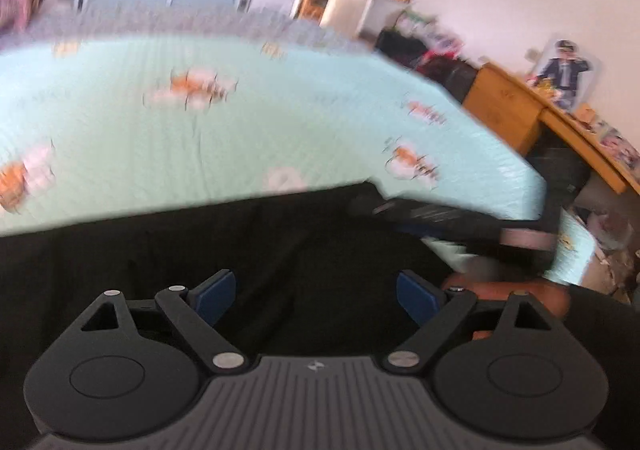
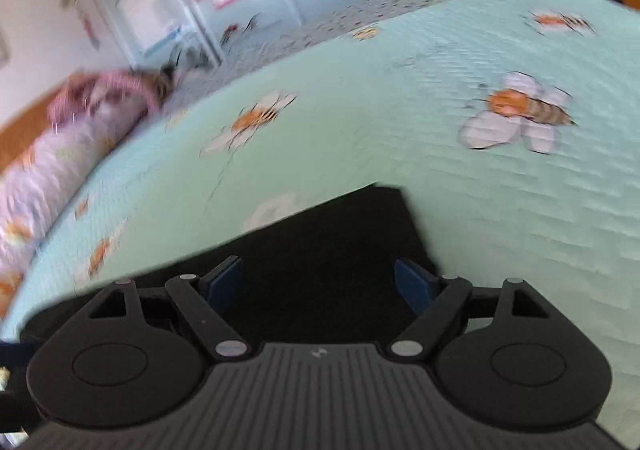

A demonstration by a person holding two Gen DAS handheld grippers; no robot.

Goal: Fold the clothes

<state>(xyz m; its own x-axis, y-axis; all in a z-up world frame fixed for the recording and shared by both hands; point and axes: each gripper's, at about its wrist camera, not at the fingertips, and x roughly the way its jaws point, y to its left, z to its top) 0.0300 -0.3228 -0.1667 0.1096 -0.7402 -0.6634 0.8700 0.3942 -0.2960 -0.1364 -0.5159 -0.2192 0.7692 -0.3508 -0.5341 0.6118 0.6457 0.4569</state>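
While hovering over black garment (image 1: 240, 250) on bedspread (image 1: 160, 130): left gripper (image 1: 316, 296) nearer its middle, right gripper (image 2: 318, 284) nearer its corner, both jaws wide, empty

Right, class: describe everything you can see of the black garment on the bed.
The black garment is plain dark cloth, matte, with no print visible. It lies spread flat on the mint bee-print bedspread, its far edge fairly straight, ending in a squared corner in the right wrist view. Both open tools hover above it; neither visibly grips it. Blur hides seams and the garment type.
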